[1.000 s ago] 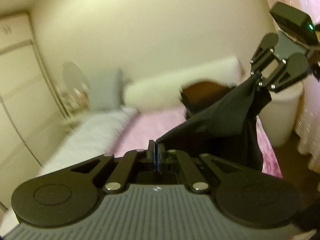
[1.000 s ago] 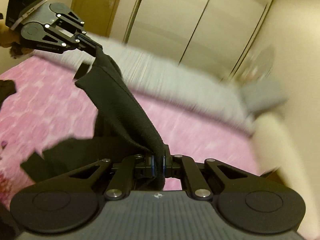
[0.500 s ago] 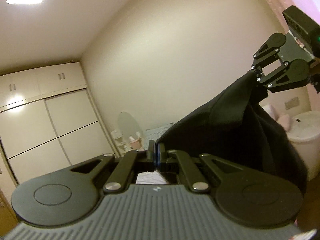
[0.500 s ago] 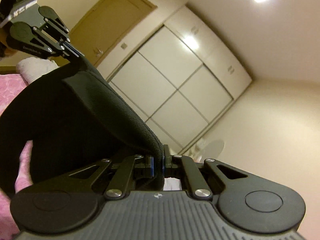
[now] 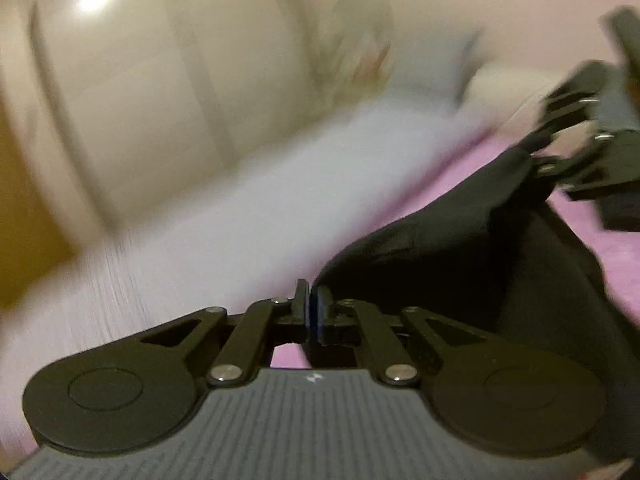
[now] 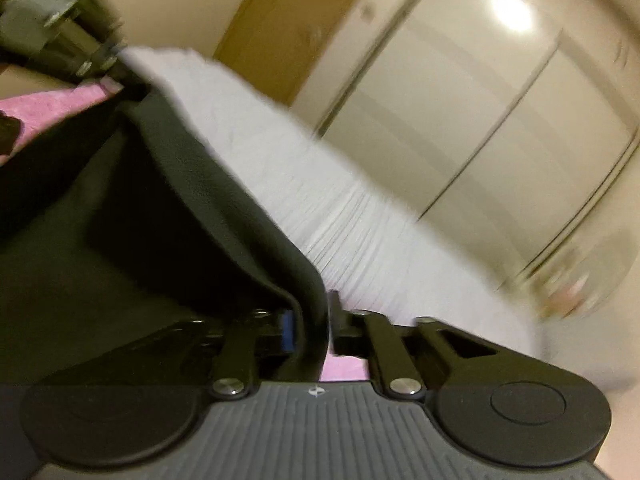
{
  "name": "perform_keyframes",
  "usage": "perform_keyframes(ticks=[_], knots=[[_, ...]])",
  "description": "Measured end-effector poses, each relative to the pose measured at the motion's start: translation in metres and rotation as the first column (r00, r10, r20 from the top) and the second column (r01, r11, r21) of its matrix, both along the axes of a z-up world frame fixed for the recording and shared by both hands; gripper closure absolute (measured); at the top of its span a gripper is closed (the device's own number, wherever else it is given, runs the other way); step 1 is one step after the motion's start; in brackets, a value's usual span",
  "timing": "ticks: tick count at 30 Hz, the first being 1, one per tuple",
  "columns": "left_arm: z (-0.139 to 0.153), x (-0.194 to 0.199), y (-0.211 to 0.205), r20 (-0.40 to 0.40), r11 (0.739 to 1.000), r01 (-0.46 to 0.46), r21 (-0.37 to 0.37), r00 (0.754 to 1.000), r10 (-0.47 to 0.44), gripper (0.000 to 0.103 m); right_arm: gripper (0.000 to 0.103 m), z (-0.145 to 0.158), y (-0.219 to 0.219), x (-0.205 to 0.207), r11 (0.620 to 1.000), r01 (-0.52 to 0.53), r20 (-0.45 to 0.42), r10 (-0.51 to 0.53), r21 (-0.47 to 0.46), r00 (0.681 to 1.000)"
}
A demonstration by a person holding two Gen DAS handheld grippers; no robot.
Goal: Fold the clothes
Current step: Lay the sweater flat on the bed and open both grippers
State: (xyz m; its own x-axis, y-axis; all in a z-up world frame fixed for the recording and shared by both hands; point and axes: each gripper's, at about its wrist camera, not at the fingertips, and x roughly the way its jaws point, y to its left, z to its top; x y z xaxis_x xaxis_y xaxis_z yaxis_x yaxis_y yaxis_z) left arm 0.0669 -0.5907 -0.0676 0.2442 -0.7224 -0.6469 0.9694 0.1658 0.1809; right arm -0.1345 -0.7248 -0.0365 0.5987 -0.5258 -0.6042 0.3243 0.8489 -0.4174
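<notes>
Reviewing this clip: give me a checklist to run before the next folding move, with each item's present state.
1. Left tool shut on the black garment: ok.
2. Right tool gripping the garment: not ok. Its jaws are opening, with the cloth between them and the pads apart.
3. Garment spans from one tool to the other: ok, it sags between them.
4. Garment lies flat on the pink bedspread: cannot tell, its lower part is hidden.
5. Views sharp enough to judge edges: not ok, both are motion-blurred.
</notes>
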Motion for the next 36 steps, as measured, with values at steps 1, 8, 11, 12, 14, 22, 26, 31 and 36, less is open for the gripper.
perform_keyframes(ticks=[1, 8, 11, 12, 14, 22, 26, 31, 36], knots=[[-0.027, 0.011, -0.006, -0.044, 0.997, -0.066, 0.038, 0.997, 0.068, 0.098, 0.070, -0.025, -0.018, 0.008, 0.997, 0.037, 0.000, -0.037, 0.074, 0.999], [-0.136, 0.003, 0.061, -0.224, 0.948, -0.199, 0.249, 0.940, 0.256, 0.079, 0.049, -0.144, -0.047, -0.056, 0.906, 0.186, -0.065, -0.174, 0.381, 0.983], [-0.157, -0.021, 0.104, -0.292, 0.922, -0.207, 0.327, 0.906, 0.307, 0.070, 0.043, -0.181, -0.034, -0.114, 0.813, 0.304, -0.159, -0.260, 0.497, 0.953], [-0.169, -0.017, 0.116, -0.311, 0.914, -0.216, 0.344, 0.892, 0.327, 0.062, 0.042, -0.193, -0.029, -0.136, 0.776, 0.344, -0.188, -0.288, 0.529, 0.939], [-0.181, -0.028, 0.141, -0.333, 0.900, -0.206, 0.383, 0.878, 0.343, 0.051, 0.042, -0.209, -0.015, -0.167, 0.703, 0.413, -0.233, -0.343, 0.579, 0.910], [-0.227, -0.030, 0.188, -0.424, 0.865, -0.136, 0.484, 0.828, 0.367, 0.068, 0.037, -0.235, 0.047, -0.236, 0.493, 0.562, -0.330, -0.481, 0.664, 0.812], [-0.222, -0.013, 0.193, -0.535, 0.888, -0.072, 0.455, 0.775, 0.337, 0.102, 0.037, -0.246, 0.059, -0.238, 0.435, 0.601, -0.339, -0.540, 0.670, 0.770], [-0.170, 0.031, 0.215, -0.494, 0.922, -0.075, 0.379, 0.827, 0.270, 0.102, 0.037, -0.237, 0.062, -0.229, 0.408, 0.652, -0.340, -0.611, 0.639, 0.715], [-0.108, 0.122, 0.217, -0.252, 0.933, -0.116, 0.341, 0.945, 0.210, 0.102, 0.036, -0.212, 0.067, -0.213, 0.474, 0.635, -0.302, -0.602, 0.609, 0.739]])
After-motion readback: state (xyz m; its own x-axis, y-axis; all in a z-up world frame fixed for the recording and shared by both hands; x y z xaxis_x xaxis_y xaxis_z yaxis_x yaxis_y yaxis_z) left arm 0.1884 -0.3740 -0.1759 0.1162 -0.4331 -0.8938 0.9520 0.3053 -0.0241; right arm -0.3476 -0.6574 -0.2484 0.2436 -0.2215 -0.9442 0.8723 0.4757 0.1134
